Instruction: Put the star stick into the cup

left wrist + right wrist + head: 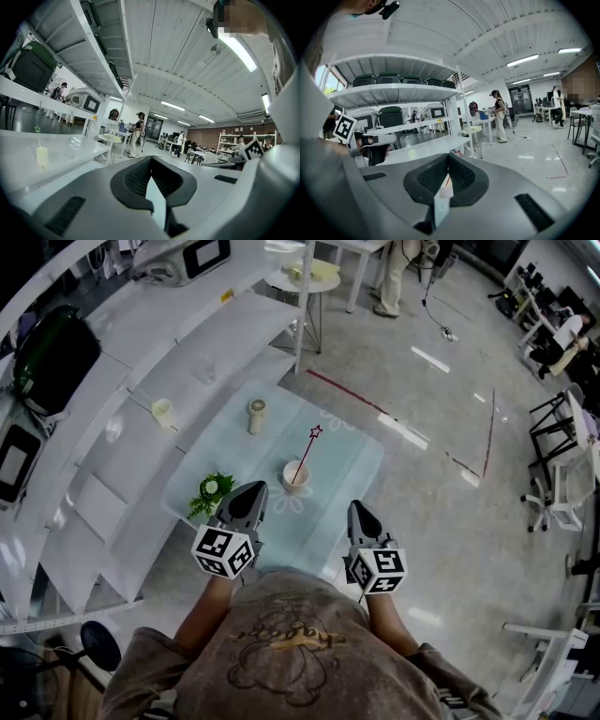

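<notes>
A pale cup [296, 473] stands on the small glass-topped table [349, 463]. The red star stick [307, 452] leans in it, star end up. My left gripper [253, 489] hangs at the table's near edge, left of the cup, shut and empty. Shut and empty too, my right gripper [357, 508] is off the near right corner. In the right gripper view, the cup [446, 190] and a bit of the stick [448, 180] show through the gap below the closed tips [448, 156]. The left gripper [150, 158] points up at the room.
A green plant [212, 491] sits by my left gripper, and a small cream fan [257, 415] stands at the table's far side. White shelves [122, 427] run along the left, holding a yellowish cup [162, 411] [42, 155]. A round table [305, 277] and a standing person [391, 277] are farther off.
</notes>
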The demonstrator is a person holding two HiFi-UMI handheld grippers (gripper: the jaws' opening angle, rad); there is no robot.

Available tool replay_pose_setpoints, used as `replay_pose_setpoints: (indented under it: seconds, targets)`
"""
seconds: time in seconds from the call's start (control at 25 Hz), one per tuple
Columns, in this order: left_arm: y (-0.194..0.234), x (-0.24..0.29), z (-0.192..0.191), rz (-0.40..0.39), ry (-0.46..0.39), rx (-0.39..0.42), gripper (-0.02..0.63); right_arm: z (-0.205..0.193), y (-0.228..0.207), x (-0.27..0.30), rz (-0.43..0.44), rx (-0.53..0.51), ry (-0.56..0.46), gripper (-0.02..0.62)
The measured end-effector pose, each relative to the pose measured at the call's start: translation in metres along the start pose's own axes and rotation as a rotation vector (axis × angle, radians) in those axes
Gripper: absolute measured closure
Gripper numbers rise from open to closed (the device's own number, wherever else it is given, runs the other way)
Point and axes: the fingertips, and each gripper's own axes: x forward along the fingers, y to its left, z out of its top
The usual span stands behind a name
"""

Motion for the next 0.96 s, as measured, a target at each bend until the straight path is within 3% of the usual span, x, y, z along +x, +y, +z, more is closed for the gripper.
replay_pose_setpoints:
  seconds: [0.96]
  targets:
    - [0.010,0.003,0.003,0.042,-0.013,-0.039,0.583,0.000,-0.006,0.003,-0.005,0.020,0.003,0.594]
